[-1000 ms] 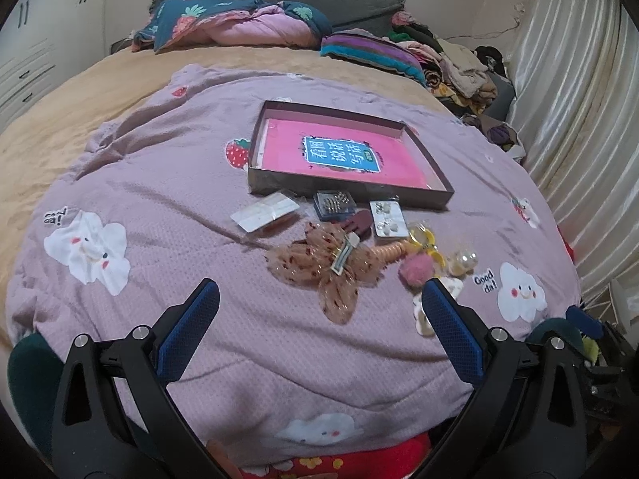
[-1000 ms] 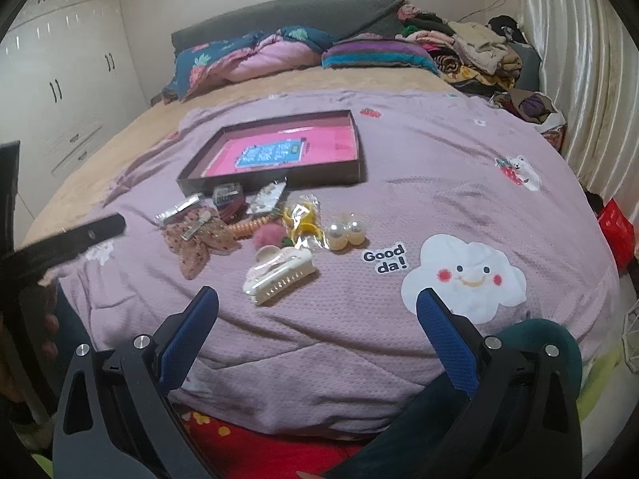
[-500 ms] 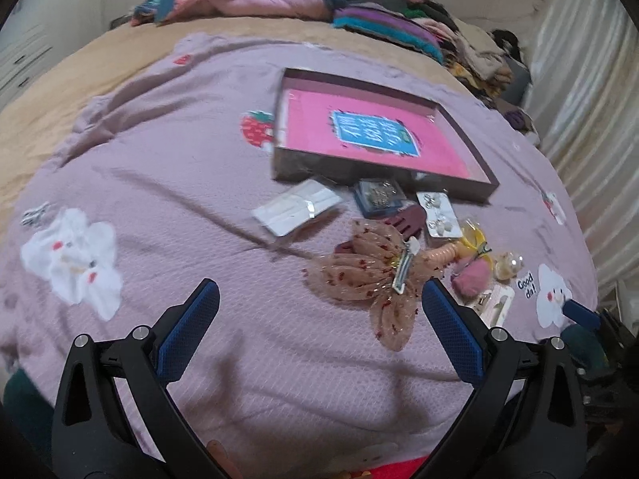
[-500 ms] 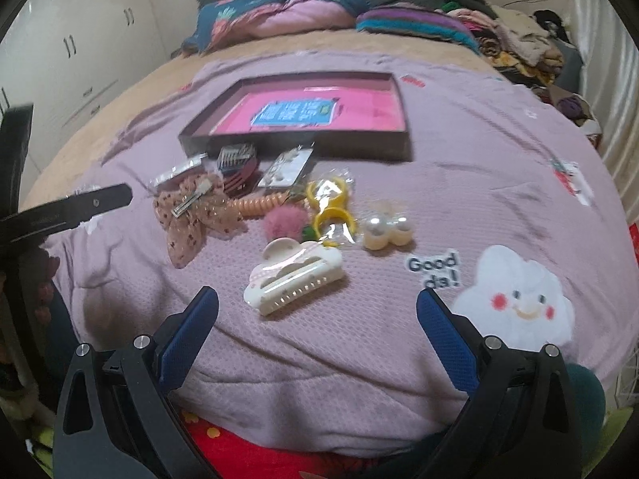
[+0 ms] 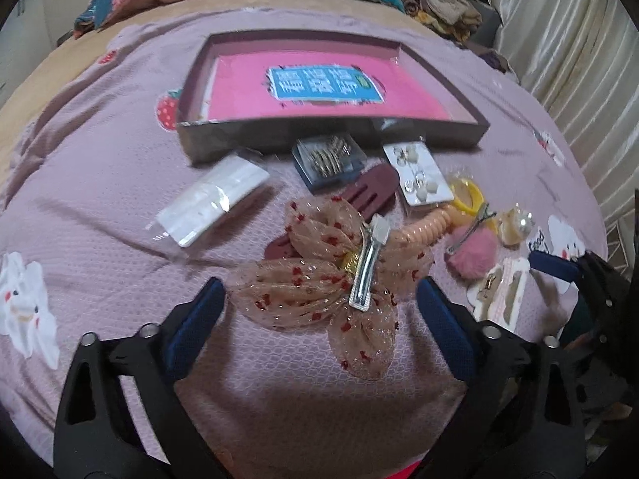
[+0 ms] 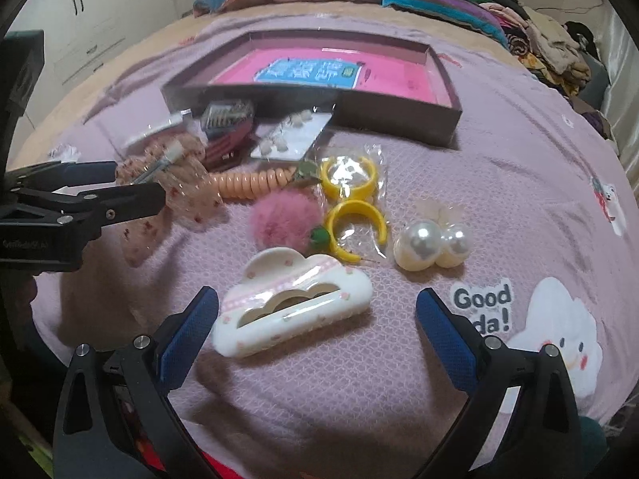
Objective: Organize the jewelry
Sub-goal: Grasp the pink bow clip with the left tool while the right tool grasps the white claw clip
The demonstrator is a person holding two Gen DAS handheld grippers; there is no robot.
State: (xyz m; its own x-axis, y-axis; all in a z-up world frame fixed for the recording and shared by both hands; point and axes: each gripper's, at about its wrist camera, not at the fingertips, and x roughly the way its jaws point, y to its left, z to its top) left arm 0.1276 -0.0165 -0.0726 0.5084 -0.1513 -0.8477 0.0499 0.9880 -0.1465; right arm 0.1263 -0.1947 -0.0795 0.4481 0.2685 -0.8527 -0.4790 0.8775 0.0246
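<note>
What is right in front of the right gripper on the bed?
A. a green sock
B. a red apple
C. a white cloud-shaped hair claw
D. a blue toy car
C. In the right wrist view the white cloud-shaped hair claw lies on the purple blanket between the open fingers of the right gripper, not yet touched.

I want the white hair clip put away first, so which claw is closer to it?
Right. The right claw sits open right at the white hair clip; the left claw, closing, is beside it, over the mesh bow.
</note>
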